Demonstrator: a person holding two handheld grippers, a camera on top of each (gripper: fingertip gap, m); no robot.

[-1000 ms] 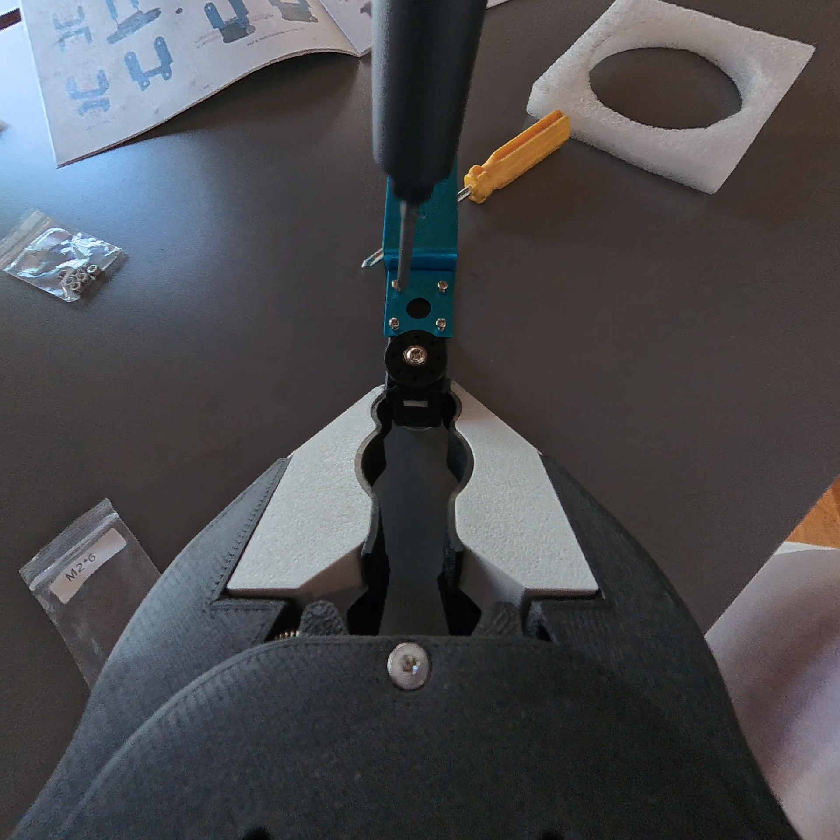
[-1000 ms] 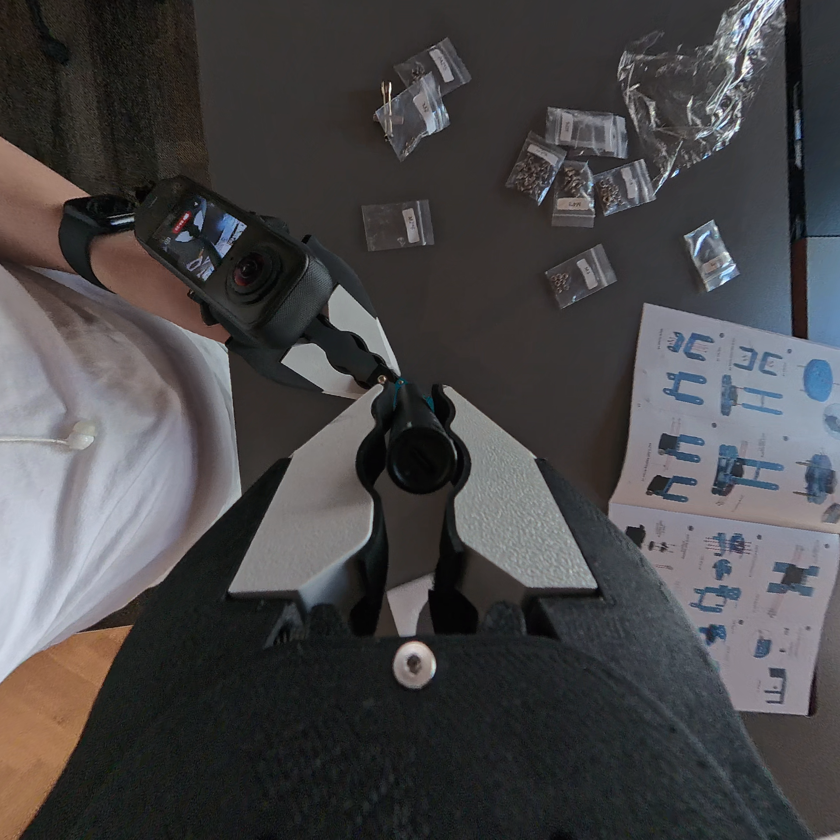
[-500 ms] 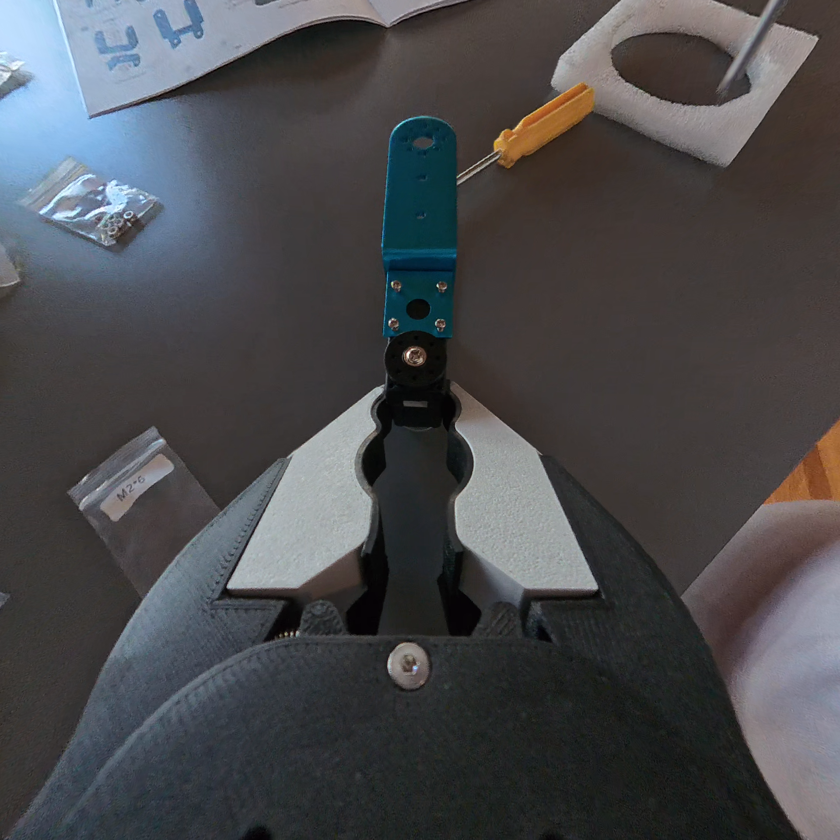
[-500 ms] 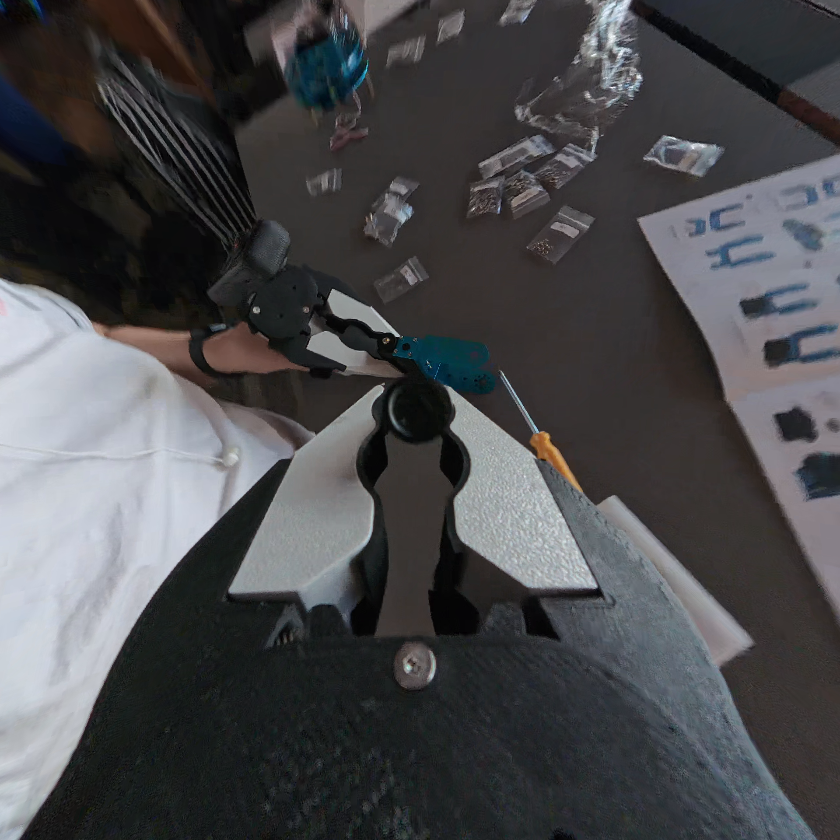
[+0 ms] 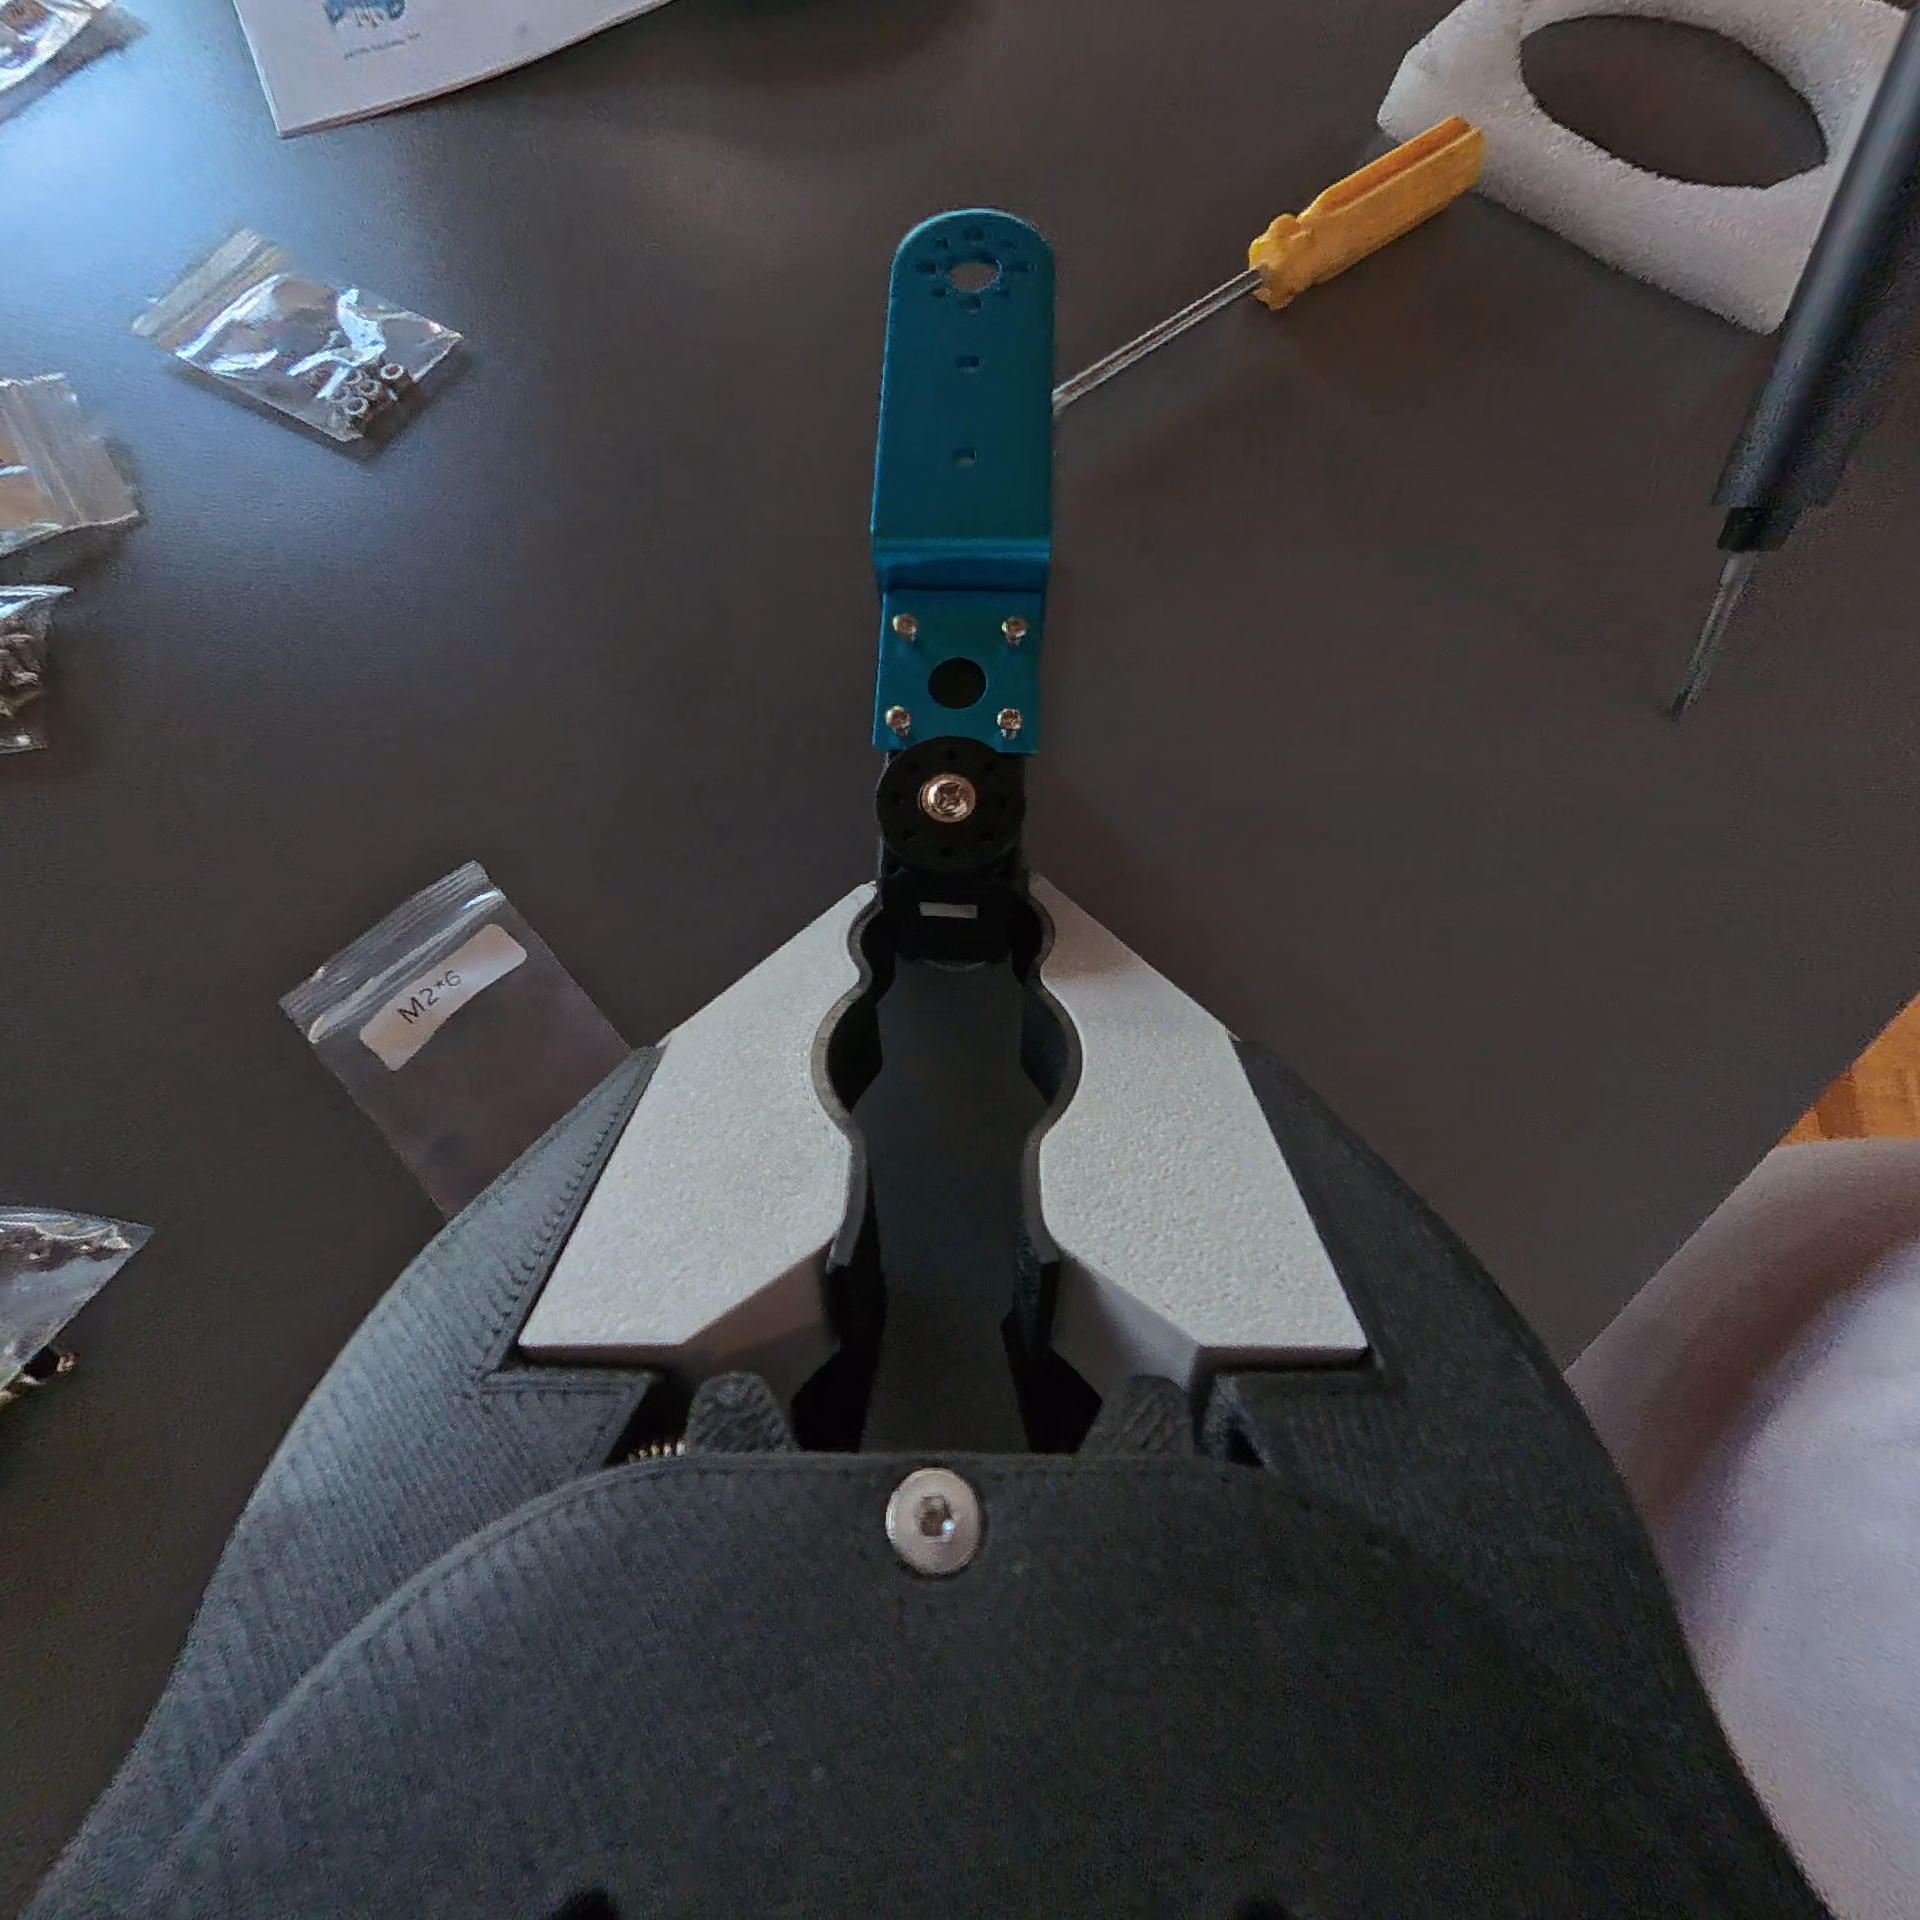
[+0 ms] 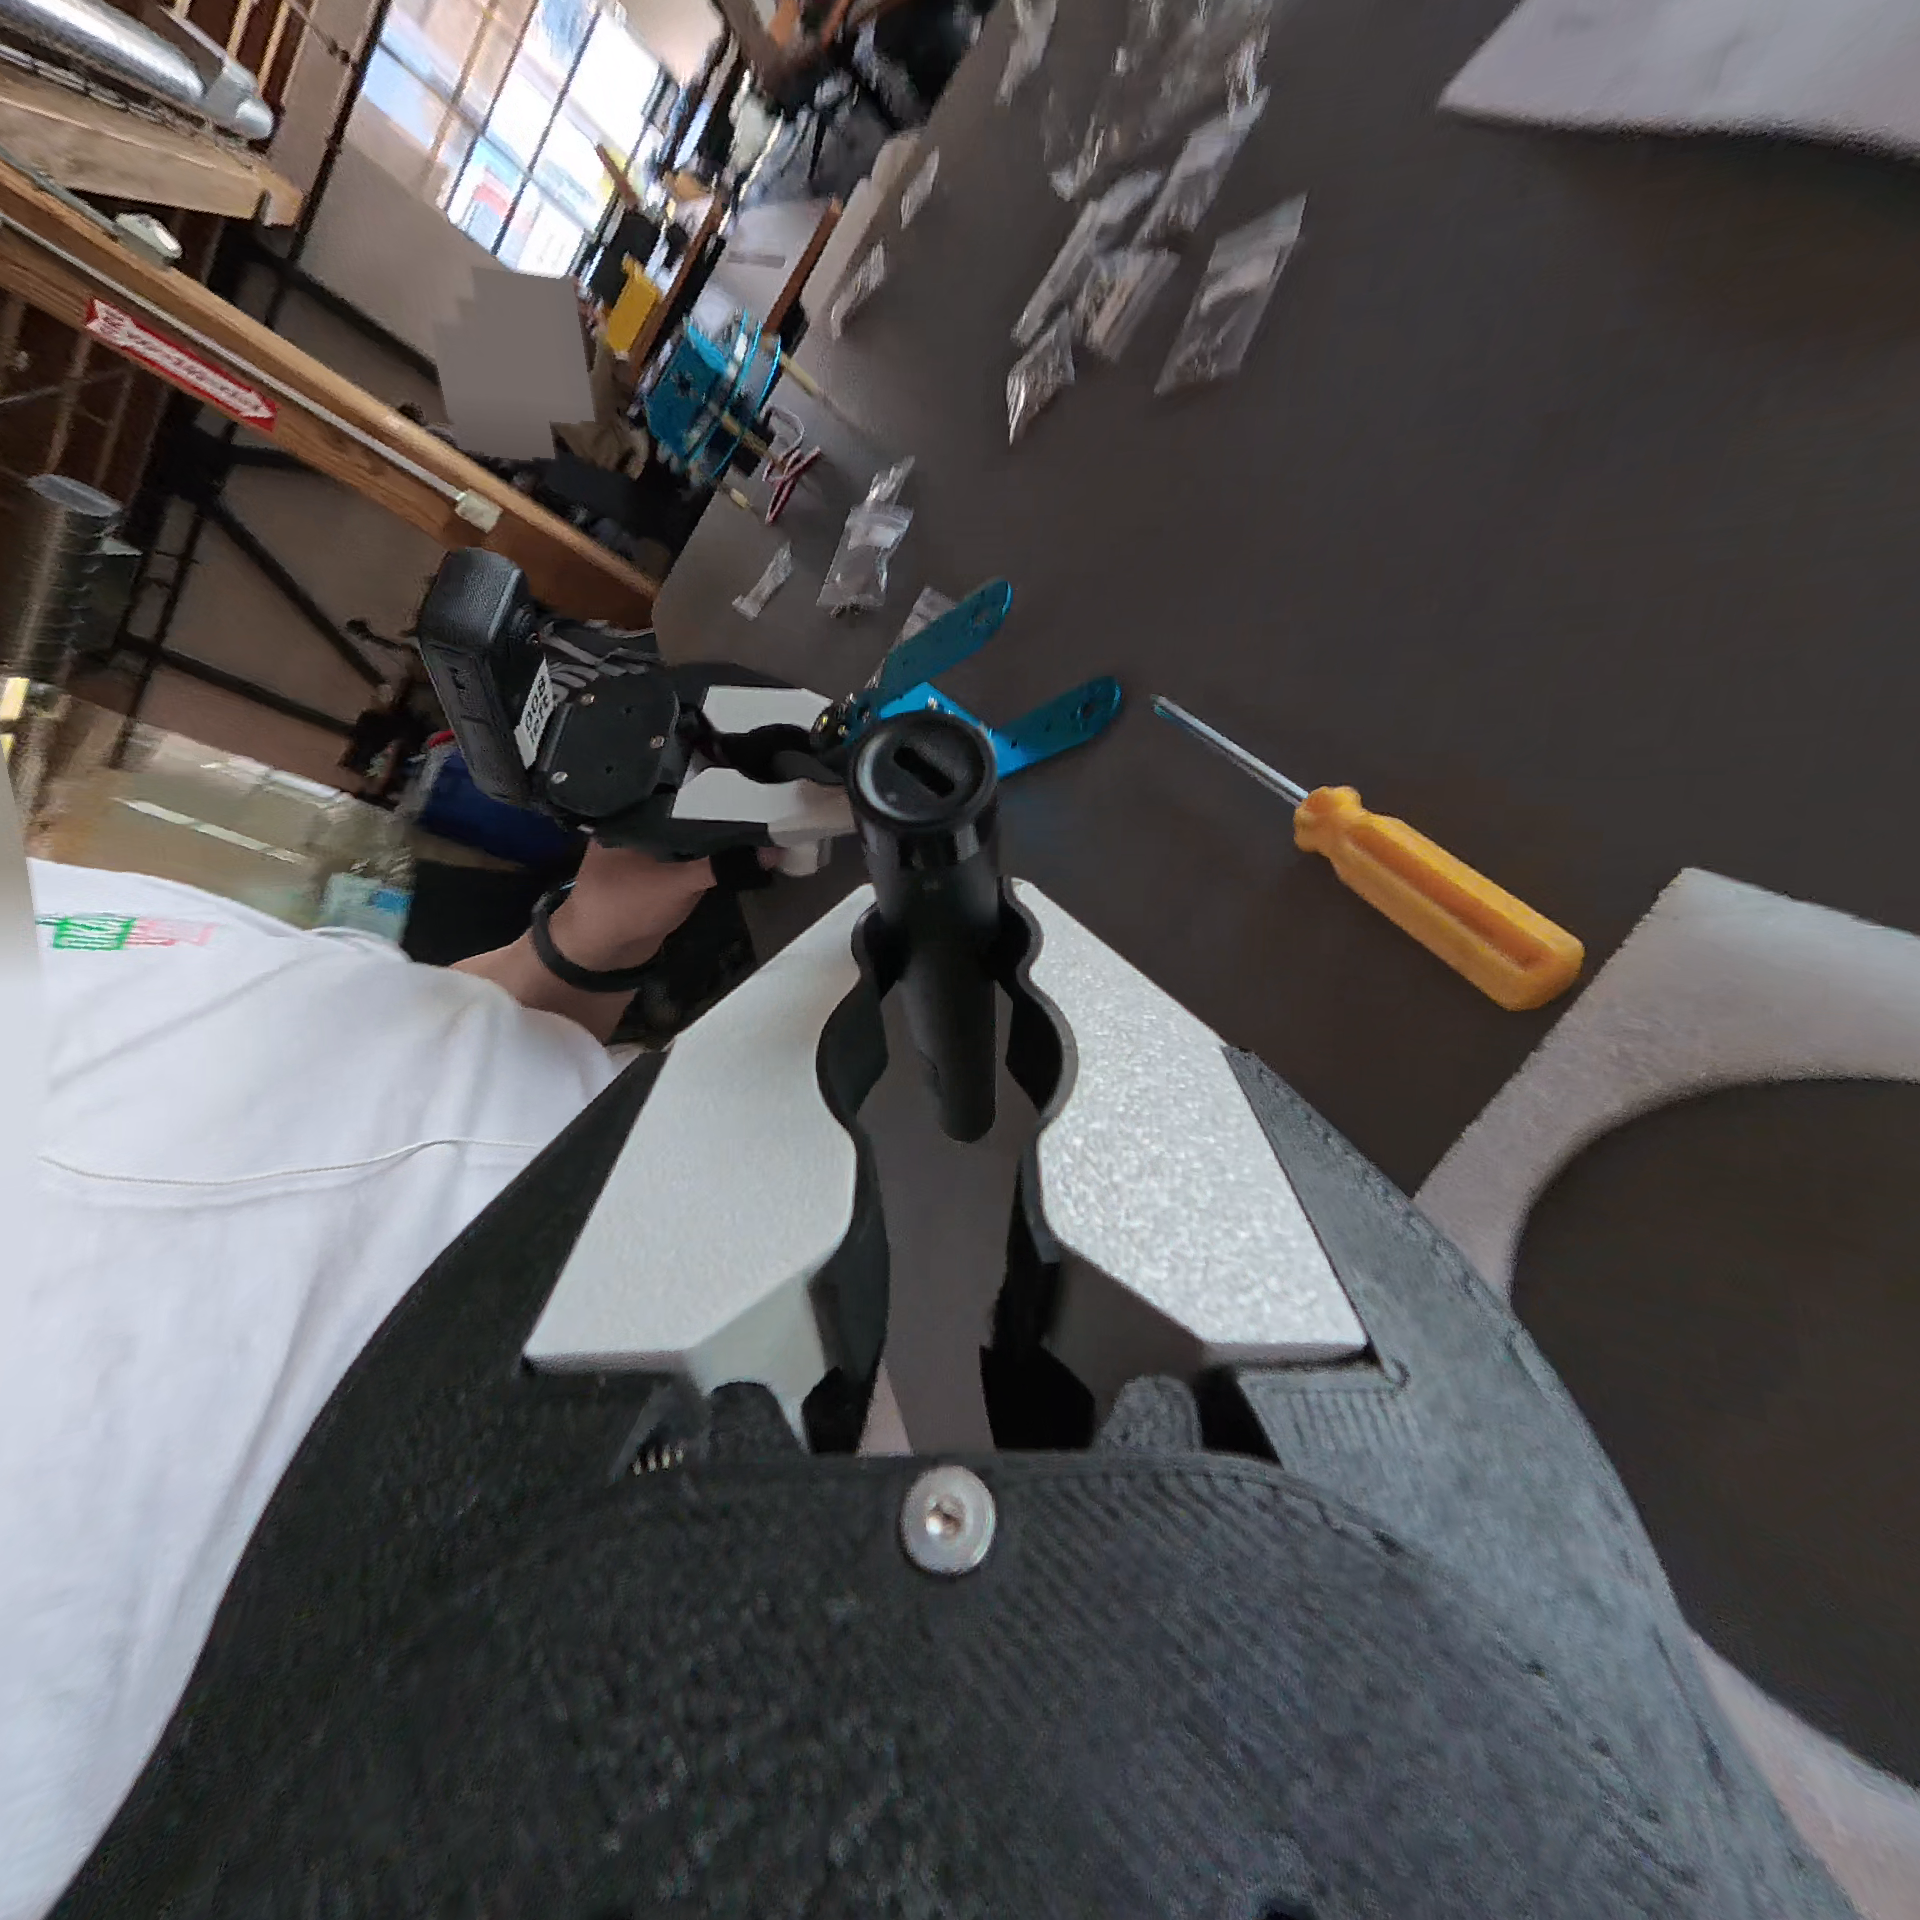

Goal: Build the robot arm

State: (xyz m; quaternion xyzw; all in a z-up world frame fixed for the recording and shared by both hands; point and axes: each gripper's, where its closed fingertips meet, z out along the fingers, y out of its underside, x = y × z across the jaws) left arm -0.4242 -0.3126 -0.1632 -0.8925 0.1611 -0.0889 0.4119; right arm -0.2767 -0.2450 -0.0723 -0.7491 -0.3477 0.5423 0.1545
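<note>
My left gripper [image 5: 951, 914] is shut on a black servo [image 5: 948, 821] with a blue metal bracket [image 5: 966, 416] screwed to its horn, held above the dark table [image 5: 1351, 831]. My right gripper [image 6: 940, 935] is shut on a black screwdriver [image 6: 930, 831]; its handle end faces the camera. In the left wrist view that black screwdriver [image 5: 1808, 395] hangs at the far right, tip down, well apart from the bracket. In the right wrist view the left gripper [image 6: 769, 769] and the blue bracket [image 6: 997, 707] sit just beyond the screwdriver handle.
A yellow-handled screwdriver [image 5: 1351, 223] lies on the table beside a white foam frame [image 5: 1621, 197]. Several small bags of hardware [image 5: 301, 343] lie at the left, one labelled bag [image 5: 436, 997] near my left fingers. A booklet [image 5: 416, 52] lies at the top. A person's white shirt [image 6: 208, 1143] is at the left. My hands' fingertips stand some 20 cm from each other.
The black screwdriver has left the bracket's screws and swung away to the right and down. My left gripper has pulled back a little with the servo and bracket still in it.
</note>
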